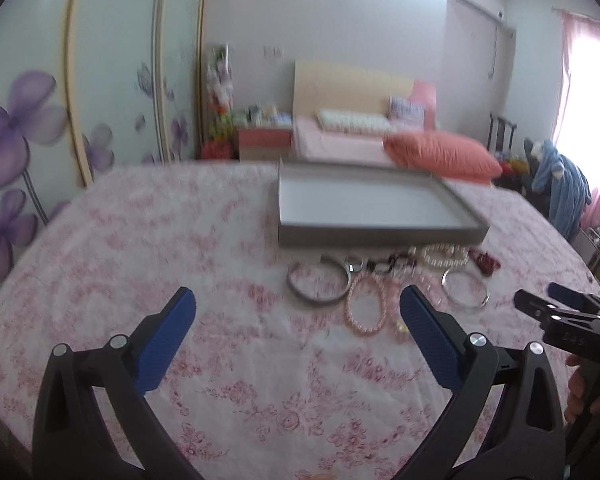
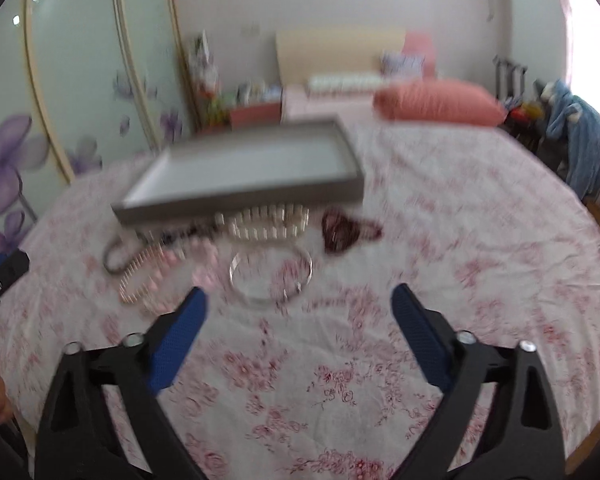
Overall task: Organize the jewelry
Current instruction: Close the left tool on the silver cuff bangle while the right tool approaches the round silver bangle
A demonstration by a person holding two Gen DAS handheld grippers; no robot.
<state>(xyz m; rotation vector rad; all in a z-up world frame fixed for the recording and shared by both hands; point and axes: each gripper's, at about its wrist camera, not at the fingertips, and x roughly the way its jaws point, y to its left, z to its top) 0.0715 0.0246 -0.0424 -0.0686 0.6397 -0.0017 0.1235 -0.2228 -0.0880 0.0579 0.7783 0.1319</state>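
Jewelry [image 1: 388,280] lies scattered on the pink-flowered bedspread [image 1: 180,240], in a loose row just in front of a shallow grey tray [image 1: 372,236] with a pale inside. Both views are blurred, so small pieces are hard to tell apart.

Going left to right in my left view: a grey metal bangle [image 1: 318,286] sits farthest left, flat on the cloth. Next to it, nearer me, is a pink bead bracelet [image 1: 366,308], just beside my left tool's right pad. Behind those, close under the tray's front wall, there's a dark, mixed tangle [image 1: 384,264] I can't make out, then a wide pearl-white band [image 1: 446,258], and last a dark red piece [image 1: 486,264]. A clear glass-like bangle [image 1: 466,290] lies in front of the pearl band.

My left jaws [image 1: 298,304] stand wide open above the bedspread, nothing between them. At the right edge of that view my right tool [image 1: 556,304] pokes in, a hand gripping its handle.

From the right view, the clear bangle [image 2: 270,278] lies just ahead of my right jaws [image 2: 300,300], a little left of their middle. Those right jaws are parted wide with only cloth between them, touching nothing. The tray [image 2: 240,200] sits beyond, tilted in the frame, with nothing that I can see inside it. My left tool [image 2: 2,270] shows at the far left edge.
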